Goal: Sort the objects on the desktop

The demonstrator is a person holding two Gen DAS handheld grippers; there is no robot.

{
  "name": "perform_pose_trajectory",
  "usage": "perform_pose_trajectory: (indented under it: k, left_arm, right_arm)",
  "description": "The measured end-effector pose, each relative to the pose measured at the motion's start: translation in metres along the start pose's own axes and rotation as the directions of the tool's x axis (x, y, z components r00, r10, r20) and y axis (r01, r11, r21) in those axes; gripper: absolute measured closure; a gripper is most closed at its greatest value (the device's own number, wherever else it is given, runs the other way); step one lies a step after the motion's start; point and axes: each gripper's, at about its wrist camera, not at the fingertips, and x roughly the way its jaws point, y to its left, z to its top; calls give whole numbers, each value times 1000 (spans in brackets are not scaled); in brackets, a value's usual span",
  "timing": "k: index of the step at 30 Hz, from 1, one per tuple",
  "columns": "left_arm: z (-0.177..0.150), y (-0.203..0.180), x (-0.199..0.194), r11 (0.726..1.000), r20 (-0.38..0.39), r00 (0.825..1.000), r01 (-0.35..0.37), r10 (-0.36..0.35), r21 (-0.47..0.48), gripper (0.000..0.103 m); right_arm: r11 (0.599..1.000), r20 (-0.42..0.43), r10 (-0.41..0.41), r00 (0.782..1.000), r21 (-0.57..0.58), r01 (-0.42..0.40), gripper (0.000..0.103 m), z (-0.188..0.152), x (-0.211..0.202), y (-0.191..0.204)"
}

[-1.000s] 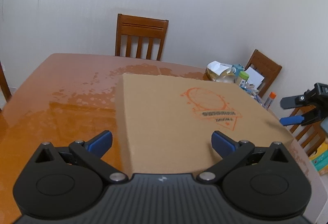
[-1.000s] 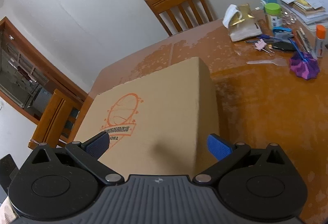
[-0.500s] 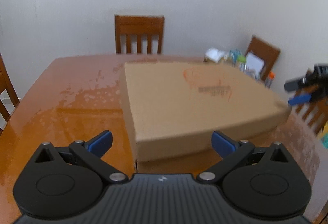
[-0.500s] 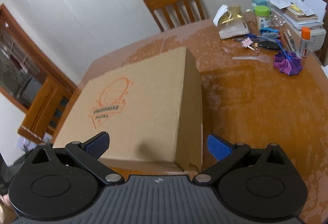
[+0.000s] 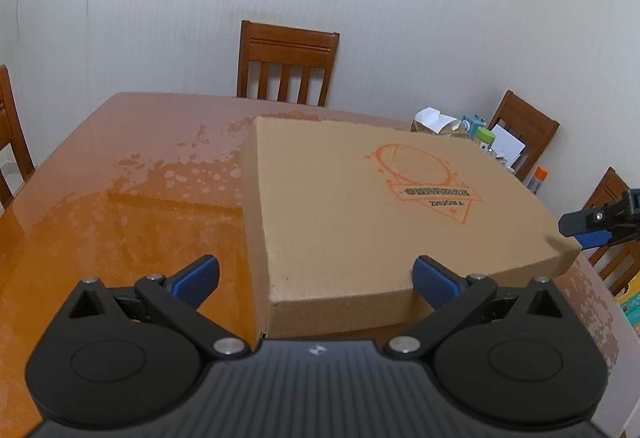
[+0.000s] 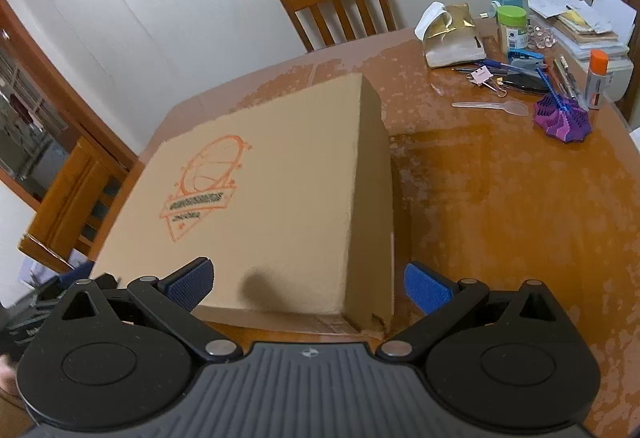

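A flat brown cardboard box [image 5: 372, 205] with an orange printed logo is seen lying on the glossy wooden worktop [image 5: 120, 205]. Both the left claw [image 5: 316, 276] and right claw [image 6: 306, 284] are spread wide, holding nothing, at its near corners.

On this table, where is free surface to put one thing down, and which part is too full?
The table is bare left of the cardboard box, out to its left edge and the far chair. A second bare patch lies right of the box, nearer than the purple ornament. The far right corner is crowded: pens, plastic spoon, paper bag, jar, papers.
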Motion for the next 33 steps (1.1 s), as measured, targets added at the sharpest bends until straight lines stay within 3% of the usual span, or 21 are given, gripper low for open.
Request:
perform_pose_trajectory:
  k: [10,17,21,24,33]
  left_arm:
    - [2,0,4,999,-9,999,-32,32,-4,1]
    - [0,-5,-12,996,-42,999,20,-16,92,1]
    - [-8,-4,-4,988,-85,996,-9,22,156,1]
    - [-6,1,2,991,-82,996,-28,39,133,1]
    - [-3,2,4,979,-66,997,-13,27,206,0]
  right_arm:
    - [999,-28,-51,998,-21,50,0,-6,12,-1]
    - [996,-32,-50,998,-78,47,0,-9,-6,3]
    - [988,-71,-97,993,-129,87,0,-12,-1,2]
    - [986,-80,-104,991,-135,93,0,-11,7,3]
    - [985,-91,-85,992,-157,70,0,-9,16,11]
